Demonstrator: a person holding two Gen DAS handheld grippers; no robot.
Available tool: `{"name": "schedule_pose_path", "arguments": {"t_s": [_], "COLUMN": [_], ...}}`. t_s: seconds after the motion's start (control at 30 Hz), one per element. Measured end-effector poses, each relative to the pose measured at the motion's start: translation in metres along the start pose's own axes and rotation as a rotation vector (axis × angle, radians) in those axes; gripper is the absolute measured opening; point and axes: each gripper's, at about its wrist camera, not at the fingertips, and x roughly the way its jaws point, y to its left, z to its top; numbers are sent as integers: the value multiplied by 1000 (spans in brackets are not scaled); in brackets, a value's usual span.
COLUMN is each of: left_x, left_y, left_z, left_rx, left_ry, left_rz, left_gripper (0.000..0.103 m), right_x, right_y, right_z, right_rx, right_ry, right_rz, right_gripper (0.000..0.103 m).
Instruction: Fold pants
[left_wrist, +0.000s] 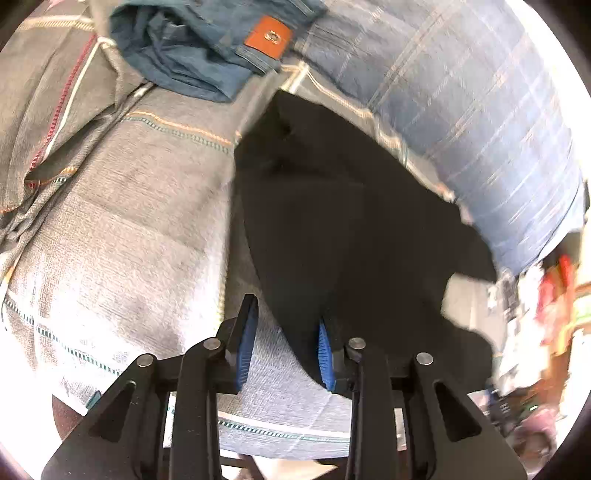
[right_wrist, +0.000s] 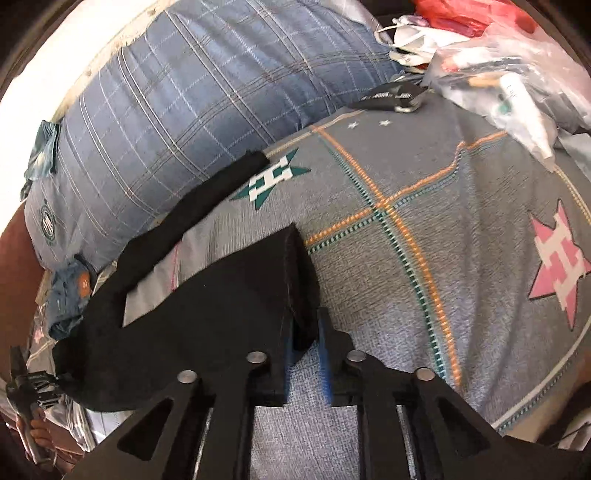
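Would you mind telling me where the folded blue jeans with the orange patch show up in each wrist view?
Left wrist: the blue jeans lie at the top, left of centre, on the grey bedspread.
Right wrist: the blue jeans sit small at the left edge, below the pillow.
Shared landmark: the blue plaid pillow, with the black pants beside it.

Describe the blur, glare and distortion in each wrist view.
Left wrist view: motion smear on the blue plaid pillow and clutter at right; the black pants are featureless dark; bedspread washed out. Right wrist view: sharper; glare at upper left; fisheye bends the bedspread stripes.
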Motion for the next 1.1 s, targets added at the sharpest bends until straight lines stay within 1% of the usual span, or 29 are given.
{"name": "schedule_pose_path", "arguments": {"t_s": [0.03,0.07,0.17,0.2,0.23,0.27,0.33,0.4,0.43,0.47,0.5,0.53,0.57,0.6,0.63,0.67,0.7,0.73,0.77,0.83,0.87,0.97,1.0,1.03,1.07,1.1], "left_x": [-2,-5,-15,-17,-23,-25,-23,-18,-13,-7,0,5,11,20,28,33,35,33,29,11,4,-34,-44,-49,-49,-45], "left_y": [4,6,13,17,26,32,40,43,39,34,27,24,21,18,17,19,19,20,20,22,24,26,24,17,9,0], "left_z": [1,4,7,12,16,15,18,14,13,11,8,7,4,1,-1,-3,-5,-7,-9,-12,-12,-8,-2,9,22,36], "left_rx": [-19,-33,-77,-101,-129,-150,-185,-178,-158,-136,-105,-86,-63,-36,-18,-7,-2,5,18,53,58,42,41,59,75,94], "left_ry": [-2,-3,-21,-38,-61,-80,-95,-77,-64,-58,-54,-49,-40,-20,-6,9,19,15,13,15,11,-77,-112,-134,-137,-130], "left_rz": [-8,-16,-54,-58,-69,-70,-44,-52,-39,-18,28,69,117,191,250,282,288,280,274,280,275,230,215,185,168,154], "left_gripper": [30,32,33,33,36,46,56,56,56,56,56,56,56,56,56,56,56,56,56,55,55,55,55,56,59,62], "right_x": [-1,-1,0,0,1,1,4,8,12,14,16,18,18,15,12,10,13,15,16,10,3,-15,-20,-22,-20,-15], "right_y": [3,3,4,5,6,6,5,3,2,1,2,4,5,5,4,1,-2,-4,-6,-3,-2,0,2,6,11,19], "right_z": [3,3,4,4,5,6,5,5,5,5,5,5,6,6,6,6,6,5,3,3,6,21,29,39,50,63], "right_rx": [-2,-3,10,16,19,19,19,31,39,44,39,31,28,36,49,58,64,68,64,32,18,18,12,3,-7,-21], "right_ry": [-3,-4,-5,-3,3,7,16,31,38,39,38,36,28,11,-3,-9,7,29,46,41,24,-38,-55,-67,-74,-72], "right_rz": [-2,0,15,18,18,14,13,24,31,37,45,42,31,43,55,45,31,22,4,-22,-40,-29,-19,-12,-5,11], "right_gripper": [19,24,35,35,35,35,35,38,39,39,36,24,7,7,7,7,8,8,11,13,14,17,18,22,28,30]}}
